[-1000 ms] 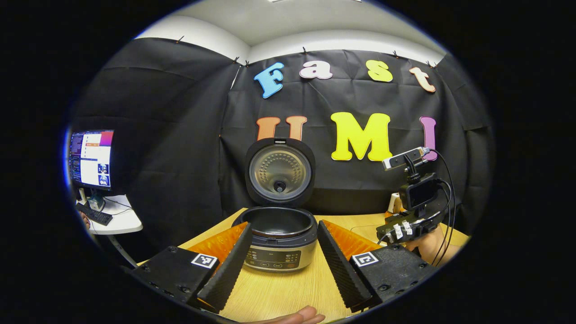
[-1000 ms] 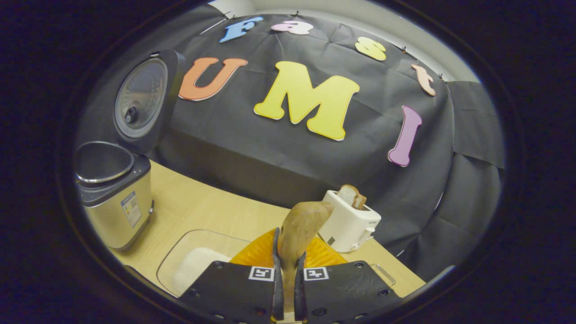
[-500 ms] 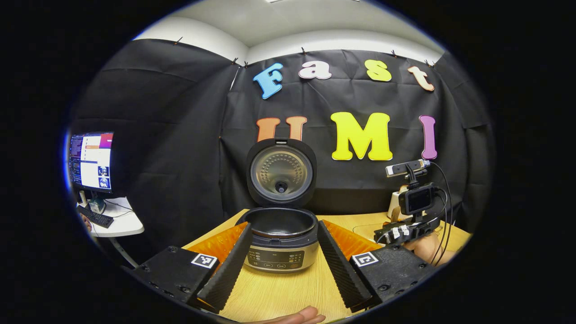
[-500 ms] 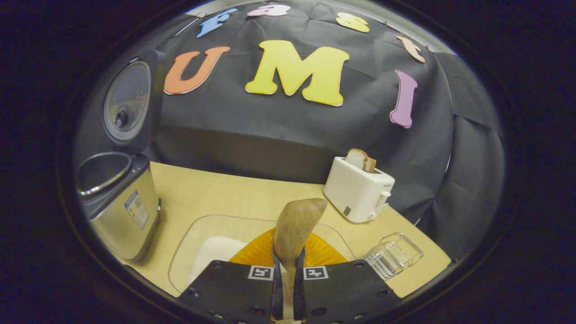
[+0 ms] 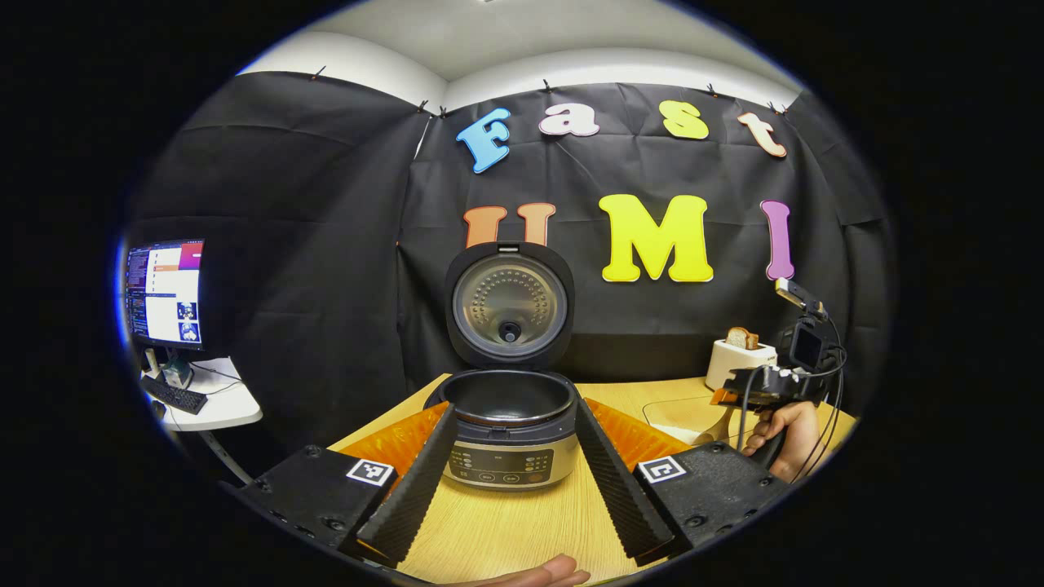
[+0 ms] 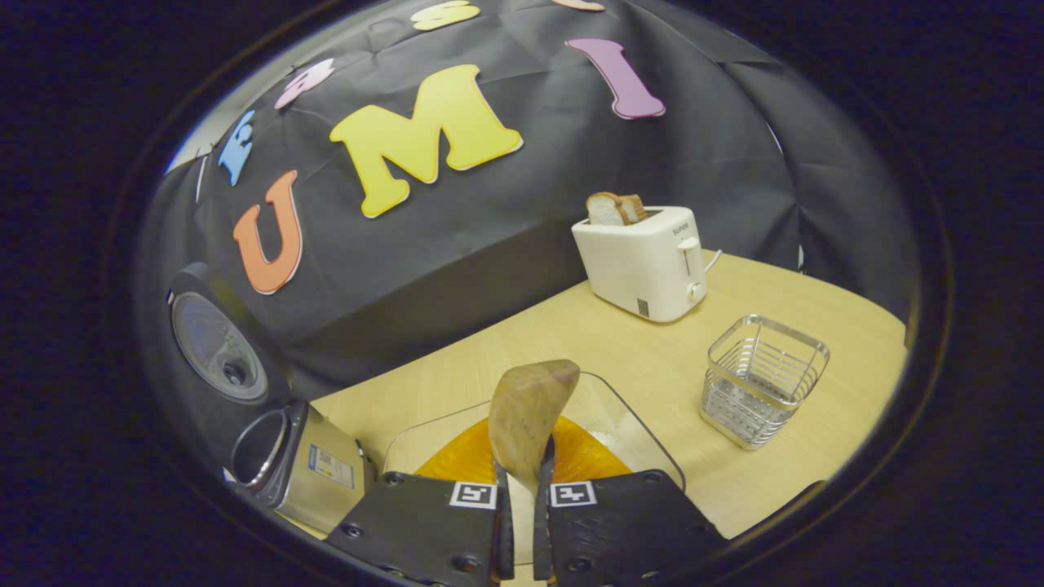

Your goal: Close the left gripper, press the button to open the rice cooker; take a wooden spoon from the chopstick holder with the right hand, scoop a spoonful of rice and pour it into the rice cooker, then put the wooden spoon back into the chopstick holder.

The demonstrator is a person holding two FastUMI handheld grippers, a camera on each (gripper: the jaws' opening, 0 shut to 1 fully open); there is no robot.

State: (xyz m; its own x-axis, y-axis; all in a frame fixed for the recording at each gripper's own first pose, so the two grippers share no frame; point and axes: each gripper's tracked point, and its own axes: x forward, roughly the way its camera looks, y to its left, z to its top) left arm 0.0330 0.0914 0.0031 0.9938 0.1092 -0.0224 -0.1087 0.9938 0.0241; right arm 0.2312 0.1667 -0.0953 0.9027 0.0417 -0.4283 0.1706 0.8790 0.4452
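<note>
The rice cooker (image 5: 506, 436) stands on the table with its lid (image 5: 507, 306) up and its dark pot bare inside. My left gripper (image 5: 506, 497) is open, its fingers spread to either side of the cooker's front. My right gripper (image 6: 522, 522) is shut on the wooden spoon (image 6: 526, 412), whose bowl points forward over the glass dish (image 6: 408, 432) holding white rice (image 6: 613, 424). The wire chopstick holder (image 6: 763, 379) stands to the right of the dish, with nothing showing in it. In the left gripper view the right gripper (image 5: 775, 379) is far right, tilted over the dish (image 5: 681, 408), with a hand (image 5: 787, 436) holding it.
A white toaster (image 6: 640, 257) with bread slices stands at the back of the wooden table (image 6: 620, 342). The cooker (image 6: 302, 465) sits left of the dish. A monitor (image 5: 163, 289) and keyboard are on a side desk at left. A hand (image 5: 530, 575) rests at the near table edge.
My right gripper has swung to the right and dipped lower over the rice dish, rolling so the chopstick holder came into view. The spoon stays gripped. The left gripper has barely moved.
</note>
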